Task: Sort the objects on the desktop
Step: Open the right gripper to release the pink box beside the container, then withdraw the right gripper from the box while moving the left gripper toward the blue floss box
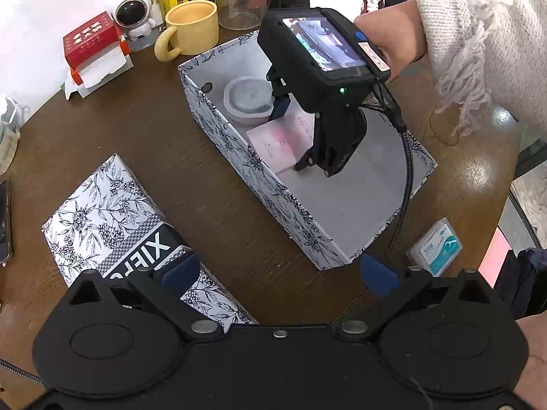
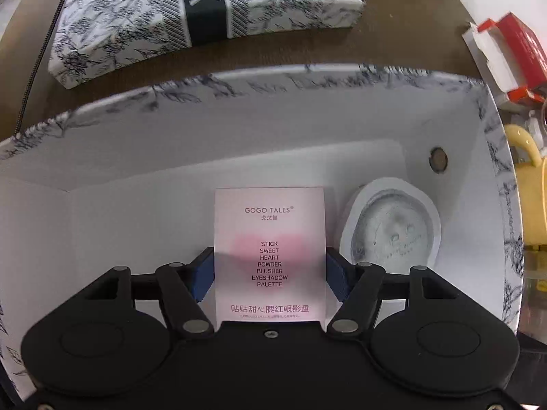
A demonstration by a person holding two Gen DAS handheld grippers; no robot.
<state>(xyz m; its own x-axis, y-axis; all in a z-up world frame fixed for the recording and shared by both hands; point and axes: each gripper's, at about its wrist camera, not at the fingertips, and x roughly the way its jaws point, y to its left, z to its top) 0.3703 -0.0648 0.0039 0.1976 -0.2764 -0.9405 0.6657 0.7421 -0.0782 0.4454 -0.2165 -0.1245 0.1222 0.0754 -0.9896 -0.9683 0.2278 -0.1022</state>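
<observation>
Pink and white, the palette box point(image 2: 269, 256) sits clamped between the blue pads of the right gripper point(image 2: 270, 273), already down inside the floral storage box point(image 1: 218, 126), just beside the round grey compact point(image 2: 393, 229). The step in hand looks like setting it down: lower it until it rests flat on the floor of the box, clear of the compact, then ease the grip apart. The left gripper point(image 1: 278, 273) hovers over the table with its fingers spread wide, holding nothing, near the floral lid point(image 1: 112, 212).
</observation>
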